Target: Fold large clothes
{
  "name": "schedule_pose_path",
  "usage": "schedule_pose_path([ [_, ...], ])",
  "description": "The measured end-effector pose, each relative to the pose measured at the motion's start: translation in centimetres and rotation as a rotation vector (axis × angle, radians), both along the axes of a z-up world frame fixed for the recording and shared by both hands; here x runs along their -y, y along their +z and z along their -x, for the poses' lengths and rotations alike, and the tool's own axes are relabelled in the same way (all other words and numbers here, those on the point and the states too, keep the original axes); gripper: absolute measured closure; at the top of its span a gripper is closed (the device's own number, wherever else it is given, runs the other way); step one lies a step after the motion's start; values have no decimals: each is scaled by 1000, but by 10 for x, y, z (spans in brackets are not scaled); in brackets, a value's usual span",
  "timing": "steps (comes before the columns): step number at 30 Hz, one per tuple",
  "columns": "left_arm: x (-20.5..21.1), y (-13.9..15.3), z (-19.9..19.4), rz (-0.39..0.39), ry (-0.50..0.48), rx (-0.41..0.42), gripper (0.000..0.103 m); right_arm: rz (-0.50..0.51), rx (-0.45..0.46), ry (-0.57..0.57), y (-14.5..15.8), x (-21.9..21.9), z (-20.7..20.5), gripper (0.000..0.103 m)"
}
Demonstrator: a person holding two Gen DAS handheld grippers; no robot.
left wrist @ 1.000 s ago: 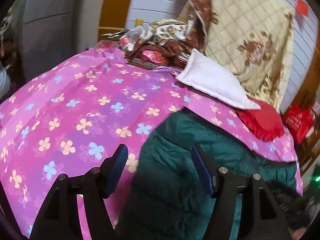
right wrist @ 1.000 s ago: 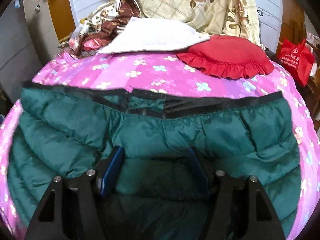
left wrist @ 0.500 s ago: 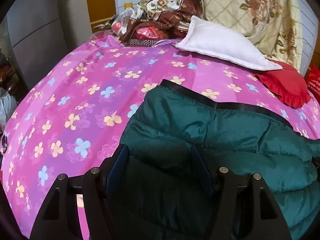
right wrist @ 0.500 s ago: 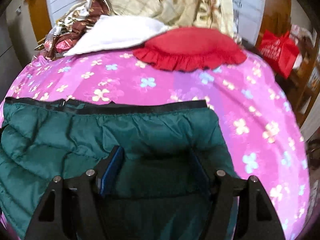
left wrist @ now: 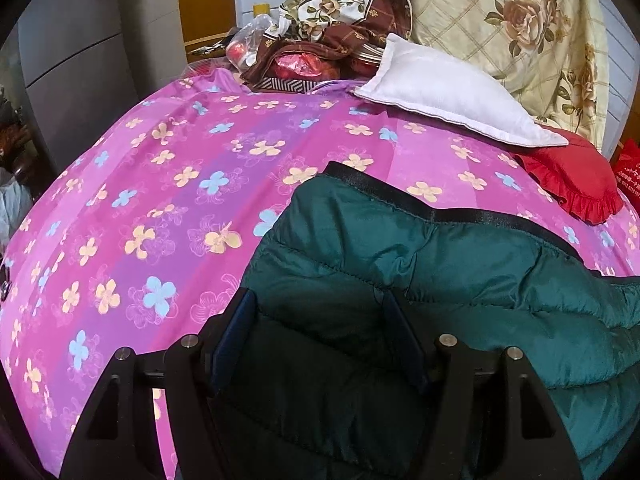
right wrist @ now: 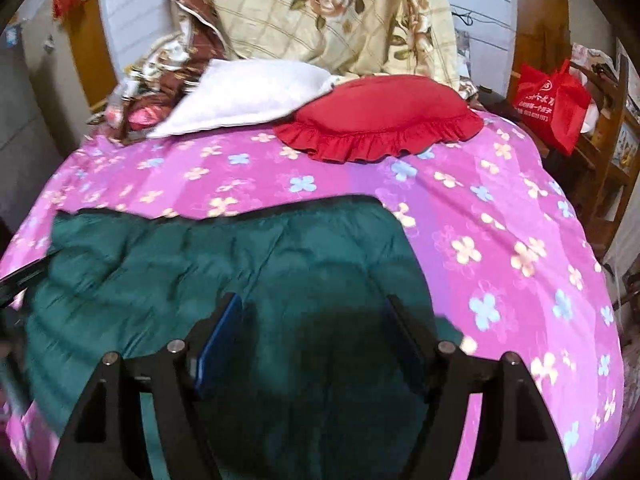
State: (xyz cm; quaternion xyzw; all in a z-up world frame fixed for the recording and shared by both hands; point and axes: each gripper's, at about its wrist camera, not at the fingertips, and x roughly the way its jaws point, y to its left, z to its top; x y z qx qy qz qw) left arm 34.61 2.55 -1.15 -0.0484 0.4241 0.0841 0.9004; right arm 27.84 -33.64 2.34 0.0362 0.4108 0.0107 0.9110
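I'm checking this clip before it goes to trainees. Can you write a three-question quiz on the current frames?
1. True or false: the green puffer jacket lies on the pink floral bedspread.
2. Multiple choice: what rests partly on the red ruffled cushion? A) white pillow B) red bag C) the jacket
3. Fill in: the fingers of the left gripper and right gripper stand apart, so both are ____.

Key: 1 true; 2 A; 3 open
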Motion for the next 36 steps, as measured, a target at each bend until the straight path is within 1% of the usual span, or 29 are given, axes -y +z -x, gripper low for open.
schedule_pose_path([
  [2,0,0,0,-1,0,-2,53,20,-2,28,-3,-4,10,28],
  [5,0,-1,0,-4,5,-2,52,88,-44,47,-23,-9,4,28],
  [9,-4,2,3,25,2,-1,52,64,-57,12,-36,-1,-5,27],
  [11,-8,8,9,58,-7,4,52,51,-69,-2,-32,2,-4,28],
  [14,-14,21,25,102,-24,27,52,52,-47,-13,-17,3,10,28],
  [17,-17,30,42,117,-36,47,52,39,-12,-14,-1,7,36,27],
  [19,-18,34,52,123,-44,55,52,23,-3,-13,3,9,49,27],
  [21,-18,35,61,132,-52,57,52,10,-7,-15,3,12,61,27],
  [23,-16,32,68,129,-58,47,52,21,-28,-17,-4,13,65,27],
  [25,-14,26,73,122,-62,32,52,44,-59,-32,-16,15,63,27],
  [28,-12,19,77,115,-61,19,52,29,-82,-48,-30,17,56,22],
  [29,-12,18,79,116,-60,19,52,19,-87,-56,-32,19,54,22],
  [30,-12,18,80,119,-59,20,52,-8,-93,-67,-32,22,54,22],
  [32,-13,18,80,125,-60,15,52,-20,-87,-80,-26,24,57,22],
  [35,-14,17,80,124,-63,13,52,-6,-44,-90,-13,23,68,22],
  [36,-14,16,80,125,-61,14,52,-19,-15,-84,-6,23,75,21],
])
